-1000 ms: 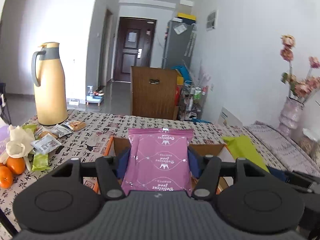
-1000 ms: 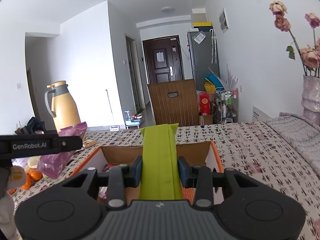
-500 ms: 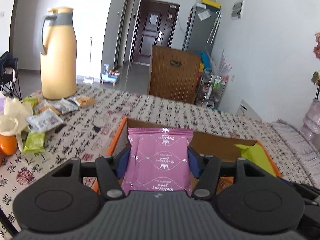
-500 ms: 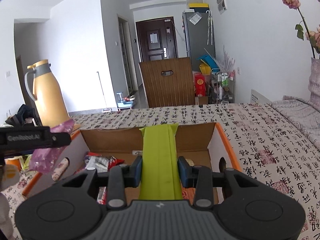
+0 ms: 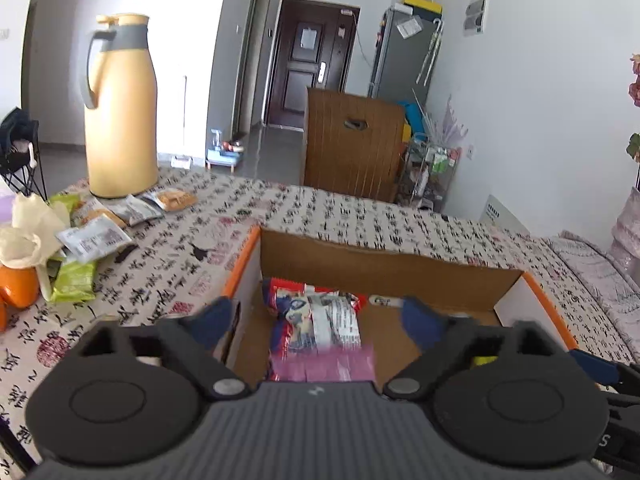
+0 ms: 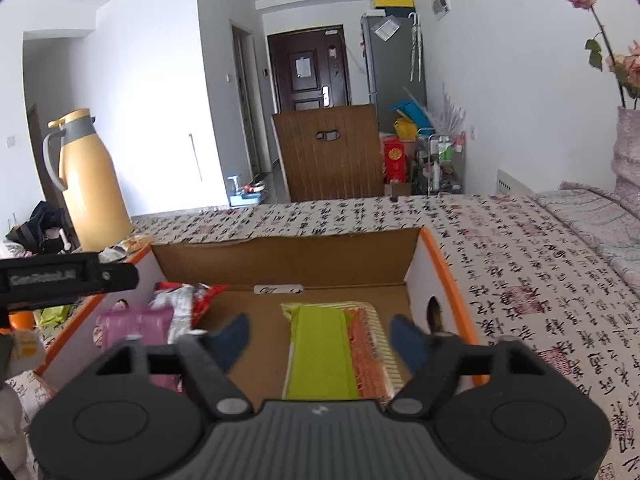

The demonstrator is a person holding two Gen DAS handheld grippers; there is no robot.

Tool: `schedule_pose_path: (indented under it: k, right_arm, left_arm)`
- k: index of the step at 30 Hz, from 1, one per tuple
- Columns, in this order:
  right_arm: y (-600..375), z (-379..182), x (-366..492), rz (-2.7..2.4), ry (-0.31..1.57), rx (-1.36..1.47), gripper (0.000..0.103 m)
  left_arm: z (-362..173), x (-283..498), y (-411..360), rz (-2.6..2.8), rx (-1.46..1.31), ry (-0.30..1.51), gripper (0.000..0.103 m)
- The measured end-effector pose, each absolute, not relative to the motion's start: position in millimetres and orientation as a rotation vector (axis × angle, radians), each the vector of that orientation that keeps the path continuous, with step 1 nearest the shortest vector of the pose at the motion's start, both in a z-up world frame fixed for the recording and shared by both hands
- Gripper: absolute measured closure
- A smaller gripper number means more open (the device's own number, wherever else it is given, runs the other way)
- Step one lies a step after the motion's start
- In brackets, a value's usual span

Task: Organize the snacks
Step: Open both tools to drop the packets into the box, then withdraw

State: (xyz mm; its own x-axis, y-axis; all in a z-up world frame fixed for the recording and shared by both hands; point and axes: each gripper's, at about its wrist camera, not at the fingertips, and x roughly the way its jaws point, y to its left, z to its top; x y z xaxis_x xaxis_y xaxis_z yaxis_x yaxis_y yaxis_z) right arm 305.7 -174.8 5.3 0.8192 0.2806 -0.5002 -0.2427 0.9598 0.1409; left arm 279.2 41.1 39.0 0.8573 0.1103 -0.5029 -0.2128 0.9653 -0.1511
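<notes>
Both claws hang over the cardboard box (image 6: 288, 258) at frame centre, jaws opening with nothing pressed between them. The left claw (image 5: 320, 322) has let go of the pink snack packet (image 5: 322, 366), which shows blurred at lower centre, over a red and white packet (image 5: 316, 320). The right claw (image 6: 320, 338) is released too; its green packet (image 6: 320, 352) lies flat on the box floor beside an orange-striped one (image 6: 368, 344).

The pink packet could end up leaning on the others and slide toward the box wall. More snacks wait at the left of the bench (image 5: 360, 216) near the yellow thermos jug (image 5: 120, 112); reaching for them, a claw could catch the orange box rim and drag the box.
</notes>
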Motion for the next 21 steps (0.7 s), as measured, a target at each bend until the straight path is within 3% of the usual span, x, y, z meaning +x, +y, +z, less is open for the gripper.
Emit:
schedule_pose_path:
  k: [2, 5, 21]
  right_arm:
    - [-177, 6, 305, 0.276, 0.544, 0.081, 0.008]
    - [-179, 6, 305, 0.271, 0.542, 0.09, 0.0]
    - [-178, 28, 291, 0.274, 0.509, 0.071, 0.0]
  left_arm:
    - [41, 277, 41, 0.173, -0.207, 0.507, 0.0]
    - [41, 277, 44, 0.174, -0.222, 0.511, 0.0]
    - [66, 262, 42, 0.171, -0.244, 0.475, 0.0]
